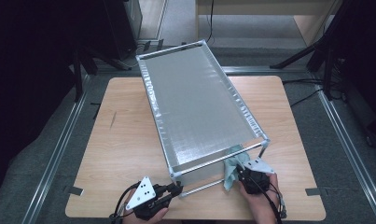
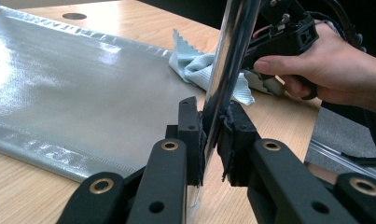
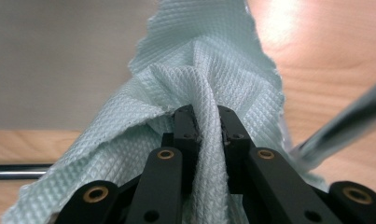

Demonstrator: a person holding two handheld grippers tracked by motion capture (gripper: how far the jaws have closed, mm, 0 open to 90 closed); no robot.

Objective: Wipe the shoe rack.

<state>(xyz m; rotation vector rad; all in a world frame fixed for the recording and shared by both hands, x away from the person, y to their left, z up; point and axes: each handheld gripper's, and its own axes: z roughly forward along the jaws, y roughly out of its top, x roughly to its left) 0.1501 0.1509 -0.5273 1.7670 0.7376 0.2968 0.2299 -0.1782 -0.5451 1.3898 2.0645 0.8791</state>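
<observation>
1. Cloth [image 3: 209, 84], pale green and waffle-textured, is bunched between the jaws of my right gripper [image 1: 249, 171]; the pads are clamped on it so I can drag it along metal.
2. It sits at the rack's [image 1: 195, 98] near right corner, hanging against the chrome tubes there, which I judge is the spot being wiped.
3. My left gripper [image 2: 212, 135] is closed on the near left leg [image 2: 230, 56], holding the rack steady against the rubbing.
4. The rack stands on the wooden table [image 1: 125, 140], its long axis running from that near edge away and slightly left.
5. The cloth's folds run upward out of the jaws, its free zigzag edge pointing away from my hand.
</observation>
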